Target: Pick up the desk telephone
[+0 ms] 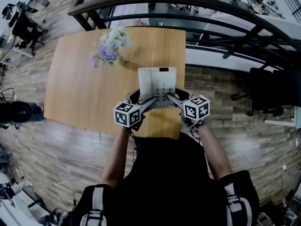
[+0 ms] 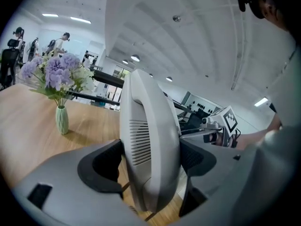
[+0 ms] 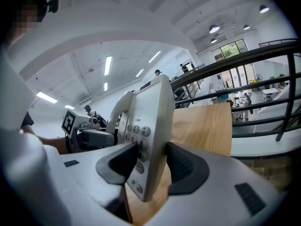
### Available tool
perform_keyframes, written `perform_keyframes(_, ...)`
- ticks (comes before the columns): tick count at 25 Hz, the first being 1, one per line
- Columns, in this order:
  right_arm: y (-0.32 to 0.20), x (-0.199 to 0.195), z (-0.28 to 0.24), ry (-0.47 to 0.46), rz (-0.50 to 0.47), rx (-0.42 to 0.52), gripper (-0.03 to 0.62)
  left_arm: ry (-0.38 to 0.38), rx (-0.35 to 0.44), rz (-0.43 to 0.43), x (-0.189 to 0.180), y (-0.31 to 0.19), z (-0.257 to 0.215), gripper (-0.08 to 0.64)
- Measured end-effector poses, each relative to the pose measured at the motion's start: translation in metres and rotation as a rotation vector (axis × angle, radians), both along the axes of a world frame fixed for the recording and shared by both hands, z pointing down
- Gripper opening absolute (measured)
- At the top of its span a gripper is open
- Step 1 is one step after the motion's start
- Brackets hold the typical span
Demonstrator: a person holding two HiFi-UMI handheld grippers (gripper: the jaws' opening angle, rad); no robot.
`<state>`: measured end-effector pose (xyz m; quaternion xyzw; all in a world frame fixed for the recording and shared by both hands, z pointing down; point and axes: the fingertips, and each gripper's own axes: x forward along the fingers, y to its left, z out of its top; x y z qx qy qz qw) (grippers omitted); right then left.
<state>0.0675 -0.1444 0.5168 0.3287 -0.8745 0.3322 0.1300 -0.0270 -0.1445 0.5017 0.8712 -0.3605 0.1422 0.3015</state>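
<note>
Left tongs point(image 2: 150, 159) pinch the desk telephone point(image 1: 157, 81) by its handset side, right tongs point(image 3: 148, 161) by its keypad side; I'd lift both level and together off the bench point(image 1: 84, 79), avoiding twist.

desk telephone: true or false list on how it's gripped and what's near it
1. The left gripper and the right gripper are both clamped on the desk telephone. True.
2. The right gripper's jaws grip the keypad side. True.
3. The handset is off its cradle. False: it sits on the base.
4. The vase holds red roses. False: its flowers are pale purple and white.
5. In the head view the vase stands right of the telephone. False: it stands left of it, on the table.
</note>
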Motion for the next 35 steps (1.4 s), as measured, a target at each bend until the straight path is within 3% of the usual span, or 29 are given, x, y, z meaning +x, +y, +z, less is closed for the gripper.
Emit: perform_keyframes(35, -0.022, -0.009, -0.076, -0.037, -0.043, 0.161, 0.212, -0.023, 0.170, -0.048, -0.008, -0.015, -0.078, 0.374)
